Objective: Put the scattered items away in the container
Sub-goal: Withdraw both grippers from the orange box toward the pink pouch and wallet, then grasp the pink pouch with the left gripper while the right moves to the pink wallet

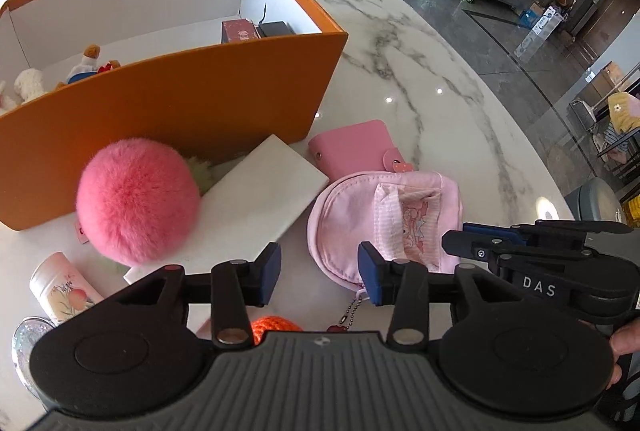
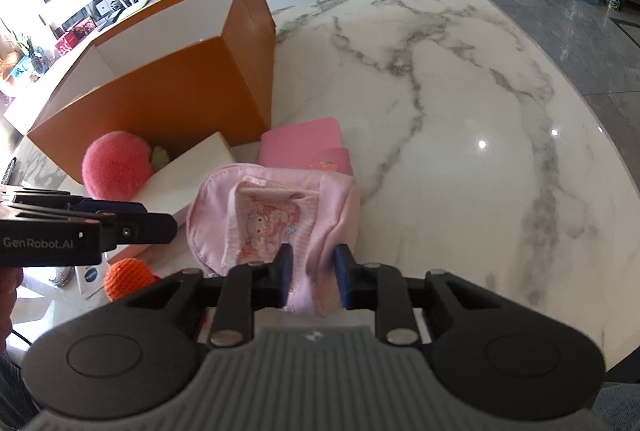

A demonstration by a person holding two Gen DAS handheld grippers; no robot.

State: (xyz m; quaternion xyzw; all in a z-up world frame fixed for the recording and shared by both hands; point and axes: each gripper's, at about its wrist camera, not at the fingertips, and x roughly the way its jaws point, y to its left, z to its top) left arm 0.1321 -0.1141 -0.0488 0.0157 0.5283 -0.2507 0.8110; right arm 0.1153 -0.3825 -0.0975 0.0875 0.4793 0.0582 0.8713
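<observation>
The orange box (image 1: 168, 99) with white inside stands on the marble table, holding plush toys and small boxes. In front of it lie a pink fluffy ball (image 1: 136, 199), a white flat box (image 1: 256, 207), a pink card wallet (image 1: 352, 147) and a pink pouch (image 1: 384, 215). My right gripper (image 2: 312, 271) is shut on the near edge of the pink pouch (image 2: 272, 219). My left gripper (image 1: 320, 271) is open and empty, just left of the pouch, above the table. The right gripper's fingers (image 1: 472, 247) show at the pouch's right side in the left wrist view.
A peach-print tube (image 1: 60, 287), a glittery disc (image 1: 24, 343) and an orange knitted item (image 1: 272, 325) lie near the front left. The orange item also shows in the right wrist view (image 2: 128, 275). Bare marble table (image 2: 460, 111) stretches to the right.
</observation>
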